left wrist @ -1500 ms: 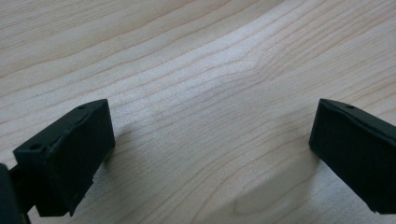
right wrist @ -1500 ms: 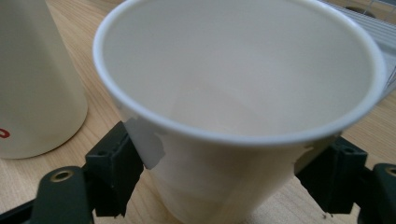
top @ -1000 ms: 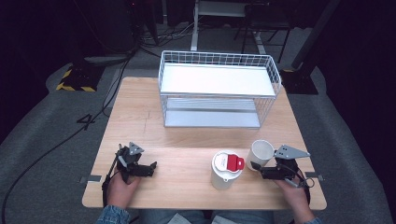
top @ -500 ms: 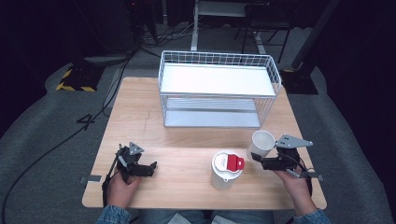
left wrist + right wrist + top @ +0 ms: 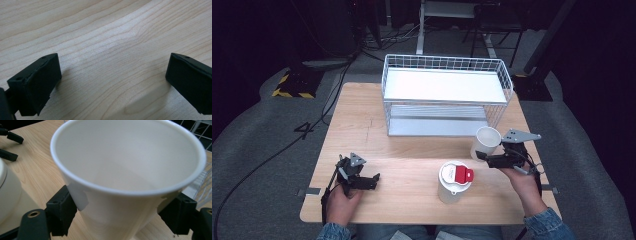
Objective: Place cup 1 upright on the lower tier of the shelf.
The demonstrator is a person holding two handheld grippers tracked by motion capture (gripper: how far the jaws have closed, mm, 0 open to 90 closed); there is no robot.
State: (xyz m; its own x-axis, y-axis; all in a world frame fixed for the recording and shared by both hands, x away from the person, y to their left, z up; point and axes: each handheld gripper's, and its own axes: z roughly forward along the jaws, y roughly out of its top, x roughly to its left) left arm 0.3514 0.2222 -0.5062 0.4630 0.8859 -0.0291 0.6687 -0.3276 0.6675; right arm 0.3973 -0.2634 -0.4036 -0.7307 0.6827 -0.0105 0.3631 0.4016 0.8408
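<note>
Between the right claw's [image 5: 120,215] jaws, white paper cup [image 5: 127,170], clamped upright.

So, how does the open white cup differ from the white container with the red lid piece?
The cup is open on top and looks empty; the container is closed by a lid with a red piece. The cup is held in the right gripper, shut on its wall, near the wire rack; the container stands free on the table. Both are white and upright.

The right gripper [image 5: 481,155] has lifted the white paper cup [image 5: 485,141] up, closer to the white wire basket [image 5: 447,95].
</note>
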